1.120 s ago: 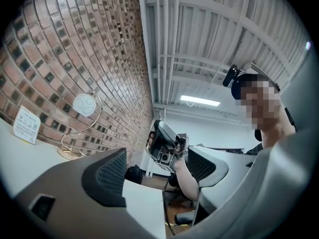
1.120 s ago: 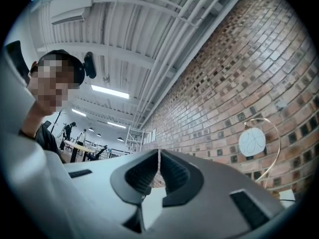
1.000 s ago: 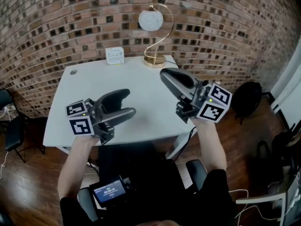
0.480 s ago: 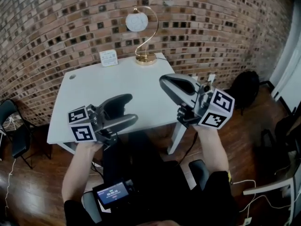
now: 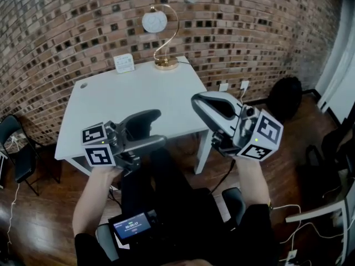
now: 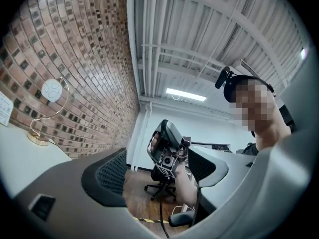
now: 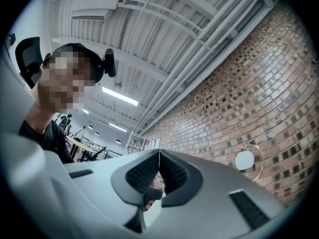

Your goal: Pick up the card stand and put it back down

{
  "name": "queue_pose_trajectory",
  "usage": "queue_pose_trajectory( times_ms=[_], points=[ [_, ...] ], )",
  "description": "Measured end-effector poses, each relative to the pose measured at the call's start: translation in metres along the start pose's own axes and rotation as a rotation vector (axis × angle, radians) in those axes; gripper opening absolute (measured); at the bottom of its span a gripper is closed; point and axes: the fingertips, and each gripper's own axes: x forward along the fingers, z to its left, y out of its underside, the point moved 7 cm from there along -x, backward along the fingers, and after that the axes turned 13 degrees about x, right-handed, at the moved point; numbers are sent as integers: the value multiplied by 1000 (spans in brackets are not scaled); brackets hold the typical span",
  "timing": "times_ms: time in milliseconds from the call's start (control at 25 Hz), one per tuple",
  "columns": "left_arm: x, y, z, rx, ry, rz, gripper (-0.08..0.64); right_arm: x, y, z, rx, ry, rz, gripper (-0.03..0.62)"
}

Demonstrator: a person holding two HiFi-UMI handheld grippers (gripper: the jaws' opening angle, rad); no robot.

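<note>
At the near edge of the white table (image 5: 127,104), the left gripper (image 5: 160,127) hung with its jaws apart, nothing between them. To its right, the right gripper (image 5: 197,101) had its jaws pressed together, empty. The card stand (image 5: 123,63) stood at the table's far edge, just left of the lamp (image 5: 166,64), by the brick wall (image 5: 55,26).

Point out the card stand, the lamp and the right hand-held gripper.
card stand (image 5: 124,63), head view, white front face.
lamp (image 5: 152,22), head view, round white shade.
right hand-held gripper (image 7: 159,153), right gripper view, tips of shut jaws.
</note>
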Motion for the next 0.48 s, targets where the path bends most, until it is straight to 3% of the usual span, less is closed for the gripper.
queue_pose_trajectory(
  times_ms=[480],
  points=[
    [10, 0, -57, -6, 17, -8, 385, -32, -7, 54, 1, 12, -15, 14]
  ],
)
